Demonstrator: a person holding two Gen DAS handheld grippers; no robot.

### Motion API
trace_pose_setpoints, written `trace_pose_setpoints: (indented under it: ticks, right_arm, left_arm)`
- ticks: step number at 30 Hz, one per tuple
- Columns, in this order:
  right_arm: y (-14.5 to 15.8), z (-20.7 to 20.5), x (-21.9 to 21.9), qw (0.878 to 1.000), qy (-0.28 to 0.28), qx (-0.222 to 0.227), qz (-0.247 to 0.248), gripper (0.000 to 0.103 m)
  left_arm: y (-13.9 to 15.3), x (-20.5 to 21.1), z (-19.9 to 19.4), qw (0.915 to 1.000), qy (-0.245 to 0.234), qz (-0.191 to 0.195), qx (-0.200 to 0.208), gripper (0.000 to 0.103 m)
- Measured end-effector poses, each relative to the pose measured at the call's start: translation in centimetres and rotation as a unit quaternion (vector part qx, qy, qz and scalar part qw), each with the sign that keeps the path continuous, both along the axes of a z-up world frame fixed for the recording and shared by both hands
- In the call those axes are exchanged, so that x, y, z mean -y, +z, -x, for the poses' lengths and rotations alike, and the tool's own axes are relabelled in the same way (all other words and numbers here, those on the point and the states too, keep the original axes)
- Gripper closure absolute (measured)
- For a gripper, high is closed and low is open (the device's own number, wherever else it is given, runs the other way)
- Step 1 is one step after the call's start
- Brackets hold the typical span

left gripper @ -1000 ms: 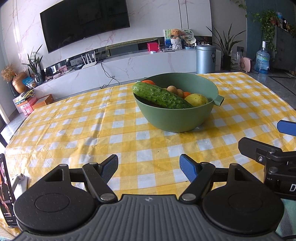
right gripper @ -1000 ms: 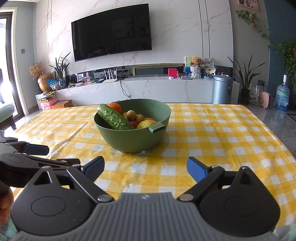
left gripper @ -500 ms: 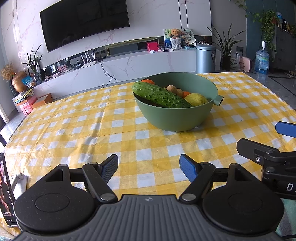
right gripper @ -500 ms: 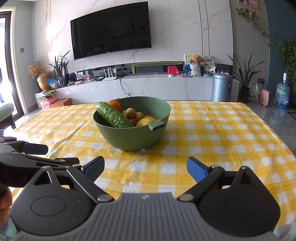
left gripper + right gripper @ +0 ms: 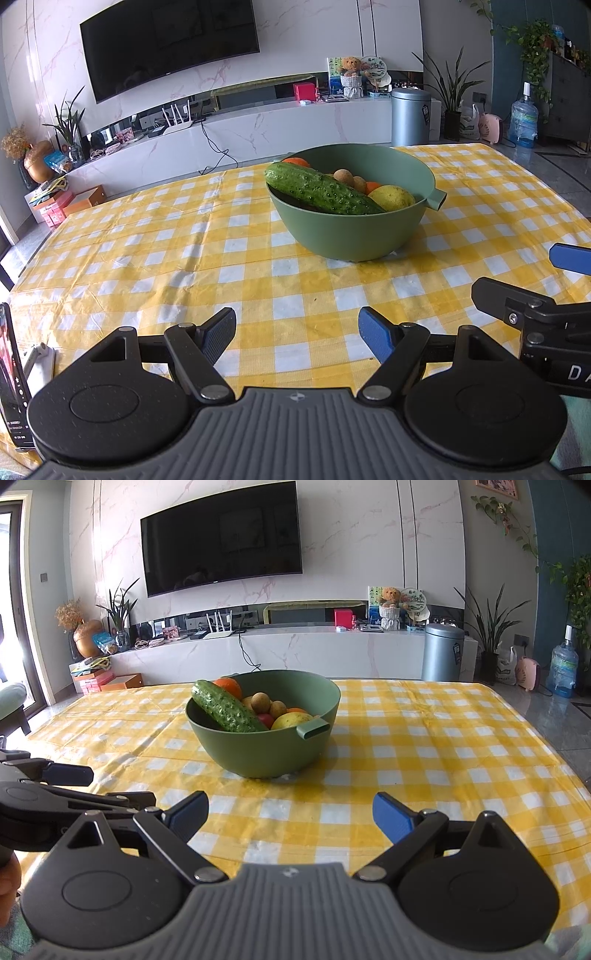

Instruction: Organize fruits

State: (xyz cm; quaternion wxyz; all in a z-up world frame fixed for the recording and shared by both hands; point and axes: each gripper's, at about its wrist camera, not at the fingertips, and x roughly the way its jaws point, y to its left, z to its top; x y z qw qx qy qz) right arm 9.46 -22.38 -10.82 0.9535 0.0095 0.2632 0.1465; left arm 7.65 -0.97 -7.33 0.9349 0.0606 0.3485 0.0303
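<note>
All the fruits [image 5: 275, 709] sit in the green bowl [image 5: 351, 236] (cucumber [image 5: 321, 190] too), and both tongs [image 5: 297, 332] [image 5: 291, 814] near the bowl are wide and hold nothing.

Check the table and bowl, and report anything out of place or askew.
One oddity: a cucumber lies tilted across the fruit in the green bowl, one end poking over the rim. The checked tablecloth is creased. Nothing looks spilled or damaged.
</note>
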Motion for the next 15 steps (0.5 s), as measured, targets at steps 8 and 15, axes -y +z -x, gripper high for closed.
trace_pose_setpoints:
  ticks: [8, 15]
  right_arm:
    - [-0.08, -0.04, -0.11, 1.0, 0.0, -0.003, 0.002, 0.011]
    - [-0.08, -0.03, -0.06, 1.0, 0.0, -0.003, 0.002, 0.011]
  left_arm:
    - [0.01, 0.0, 0.01, 1.0, 0.0, 0.0, 0.0, 0.014]
    - [0.01, 0.0, 0.0, 1.0, 0.0, 0.0, 0.0, 0.014]
